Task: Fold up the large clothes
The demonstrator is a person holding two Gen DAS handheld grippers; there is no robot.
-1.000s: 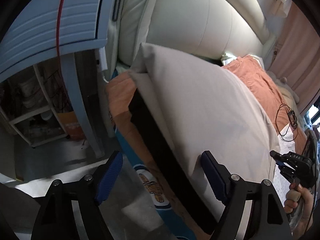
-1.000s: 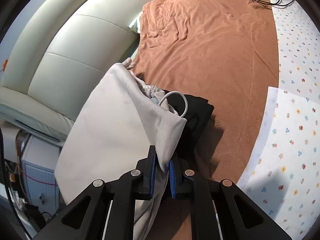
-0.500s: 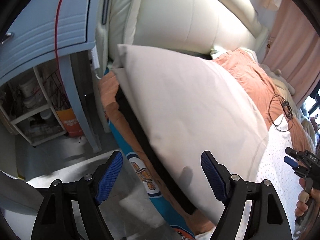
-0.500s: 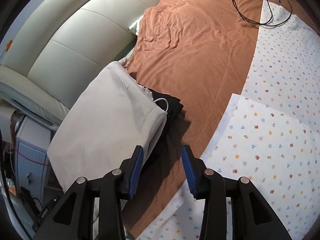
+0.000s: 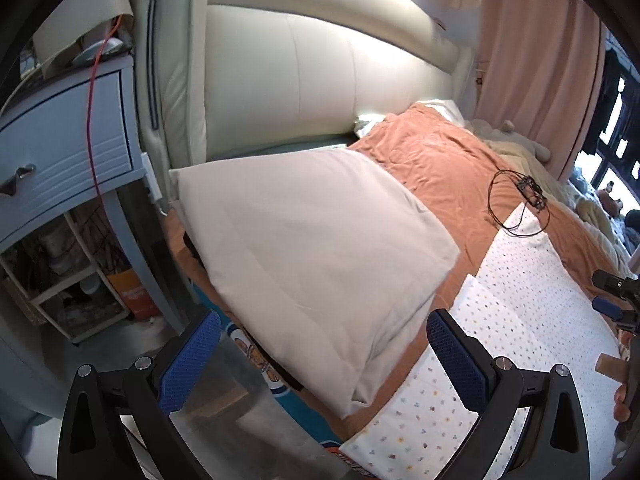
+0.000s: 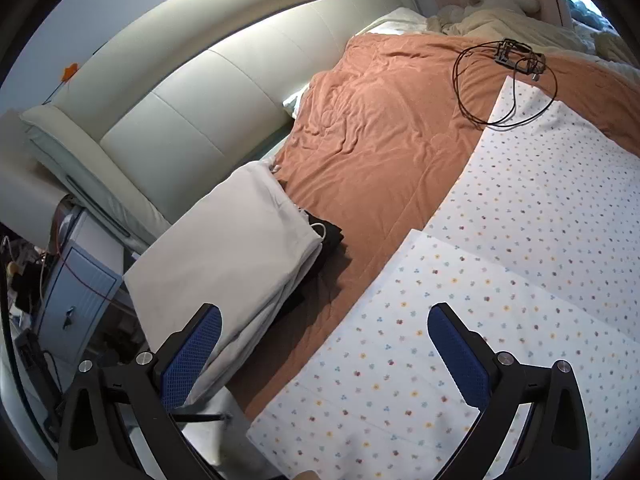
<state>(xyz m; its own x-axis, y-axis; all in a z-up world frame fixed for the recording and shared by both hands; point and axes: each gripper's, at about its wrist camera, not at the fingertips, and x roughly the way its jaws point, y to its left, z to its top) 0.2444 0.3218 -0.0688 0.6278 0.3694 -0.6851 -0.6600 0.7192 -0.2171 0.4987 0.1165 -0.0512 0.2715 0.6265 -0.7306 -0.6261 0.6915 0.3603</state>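
Observation:
A folded pale grey garment lies at the bed's corner near the headboard, on top of a folded black garment whose edge peeks out. From the right wrist view the grey garment sits ahead and to the left. My left gripper hovers above and short of it, jaws opening wide, with nothing between the blue pads. My right gripper hangs over a white dotted sheet, jaws also opening and holding nothing. It shows too at the left wrist view's right edge as the right gripper, with a person's hand below it.
An orange blanket covers the bed, with a coiled black cable and small device on it. A cream padded headboard runs behind. A blue nightstand with a red cord and cluttered shelves stands left of the bed. Pink curtain at the far side.
The right gripper let go of the grey garment's corner and opened wide. Both grippers drew back and up from the folded pile, which now lies flat on the bed.

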